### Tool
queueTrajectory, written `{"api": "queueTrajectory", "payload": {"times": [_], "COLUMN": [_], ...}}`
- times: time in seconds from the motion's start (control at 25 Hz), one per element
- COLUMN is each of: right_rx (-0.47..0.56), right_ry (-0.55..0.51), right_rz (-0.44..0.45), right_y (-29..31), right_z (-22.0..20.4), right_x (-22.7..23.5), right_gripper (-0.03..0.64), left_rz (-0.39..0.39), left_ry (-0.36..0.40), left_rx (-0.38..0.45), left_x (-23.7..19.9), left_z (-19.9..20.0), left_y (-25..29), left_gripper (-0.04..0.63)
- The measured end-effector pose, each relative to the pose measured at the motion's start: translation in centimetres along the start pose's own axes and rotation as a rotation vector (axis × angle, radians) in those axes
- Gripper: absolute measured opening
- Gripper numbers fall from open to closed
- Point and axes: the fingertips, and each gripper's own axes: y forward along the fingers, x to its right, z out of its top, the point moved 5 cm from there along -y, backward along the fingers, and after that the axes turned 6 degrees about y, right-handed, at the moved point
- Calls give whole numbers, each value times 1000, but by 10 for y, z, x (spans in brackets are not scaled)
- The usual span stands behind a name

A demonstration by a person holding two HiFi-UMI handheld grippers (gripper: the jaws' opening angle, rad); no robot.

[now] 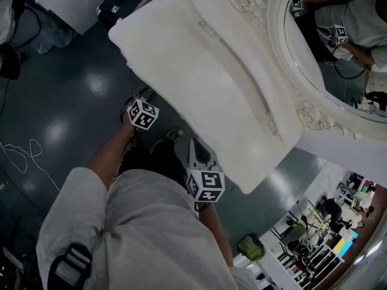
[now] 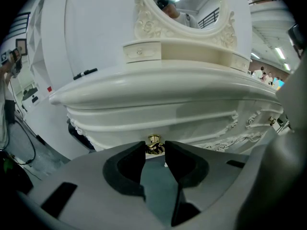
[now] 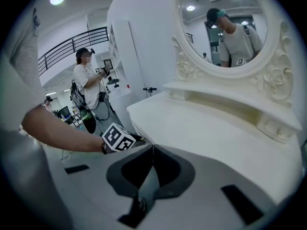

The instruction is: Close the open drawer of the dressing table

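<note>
Under the tabletop (image 2: pixel 168 83) rim, my left gripper (image 2: pixel 154 150) has its fingers (image 2: pixel 129 164) partly apart and pressed on either side of a small brass knob (image 2: pixel 154 143) at their tips. The knob is round, shiny and ornate, and it sits on the drawer (image 2: pixel 139 132) front, which is glossy white with raised mouldings and scrollwork. I cannot tell how far that drawer stands out. My right gripper (image 3: pixel 152 150) has its dark, curved, matte fingers closed tip to tip on nothing, just off the smooth cream tabletop's front edge. Behind stands an oval mirror (image 3: pixel 223 23) in a carved floral frame.
</note>
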Motion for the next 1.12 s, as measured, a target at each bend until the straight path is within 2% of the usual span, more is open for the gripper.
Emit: {"api": "queueTrajectory", "payload": {"times": [0.36, 0.56, 0.76, 0.92, 1.04, 1.12], "right_rx": [-2, -8, -23, -28, -19, -5], "right_ry": [1, -2, -21, -29, -34, -35], "right_rz": [-2, -2, 8, 12, 6, -3], "right_y": [-2, -2, -1, -4, -7, -7], "right_z": [-4, -6, -12, -13, -13, -12], "right_x": [0, -2, -10, -19, -23, -23], "right_gripper": [15, 15, 15, 15, 15, 15], "left_rz": [4, -25, -78, -93, -83, -94], "left_ry": [5, 10, -20, -100, -93, -75], "left_rx": [-11, -22, -24, 16, 35, 31], "left_x": [0, -3, -5, -6, -6, -5], "left_z": [3, 7, 8, 8, 7, 7], "left_y": [3, 5, 7, 0, -7, -10], "left_gripper": [130, 130, 132, 136, 181, 181]}}
